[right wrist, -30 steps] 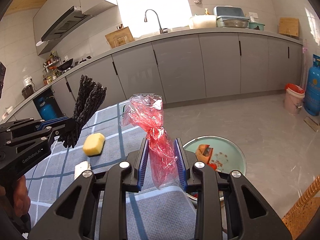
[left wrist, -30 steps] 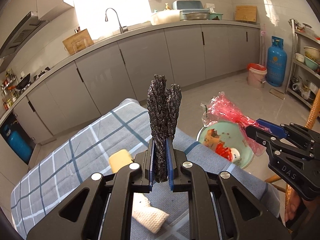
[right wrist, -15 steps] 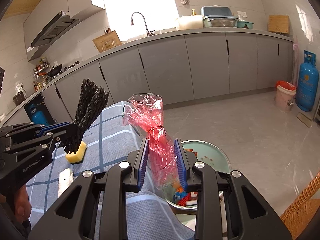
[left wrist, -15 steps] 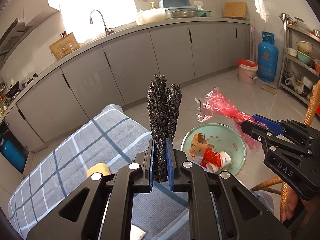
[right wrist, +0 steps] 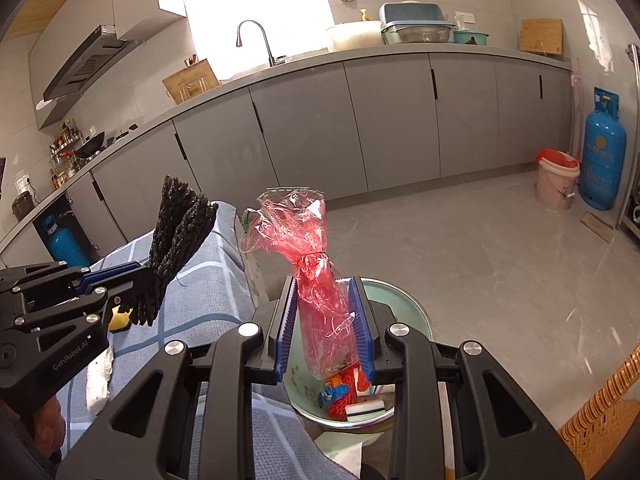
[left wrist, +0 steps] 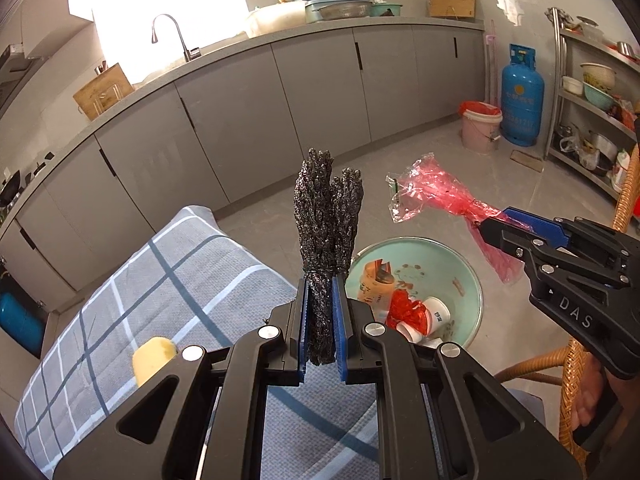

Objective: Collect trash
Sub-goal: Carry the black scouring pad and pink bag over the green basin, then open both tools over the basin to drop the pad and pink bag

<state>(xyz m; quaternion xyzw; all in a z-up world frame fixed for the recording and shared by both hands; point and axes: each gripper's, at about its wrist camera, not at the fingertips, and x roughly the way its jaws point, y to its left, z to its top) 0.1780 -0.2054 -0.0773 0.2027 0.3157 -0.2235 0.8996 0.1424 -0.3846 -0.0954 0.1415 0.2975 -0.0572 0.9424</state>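
Note:
My left gripper (left wrist: 320,296) is shut on a dark, glittery, bristly bundle (left wrist: 326,220) that stands upright between its blue pads; the same bundle (right wrist: 176,236) shows at the left of the right wrist view. My right gripper (right wrist: 324,300) is shut on a crumpled red plastic bag (right wrist: 304,248), also seen at the right of the left wrist view as the red bag (left wrist: 436,196). Below both, on the floor, sits a pale green basin (left wrist: 448,256) holding paper cups, red scraps and a carton; in the right wrist view the basin (right wrist: 404,300) lies just under the bag.
A grey plaid cloth (left wrist: 168,280) covers the surface at left, with a yellow sponge (left wrist: 152,358) and a white wad (right wrist: 98,376) on it. A wicker chair (right wrist: 600,428) is at right. Grey cabinets, a blue gas cylinder (left wrist: 520,100) and a bucket (left wrist: 478,126) line the far wall.
Both grippers have moved right and downward with their loads. The basin has come under them and looms larger; the sponge has slid toward the left.

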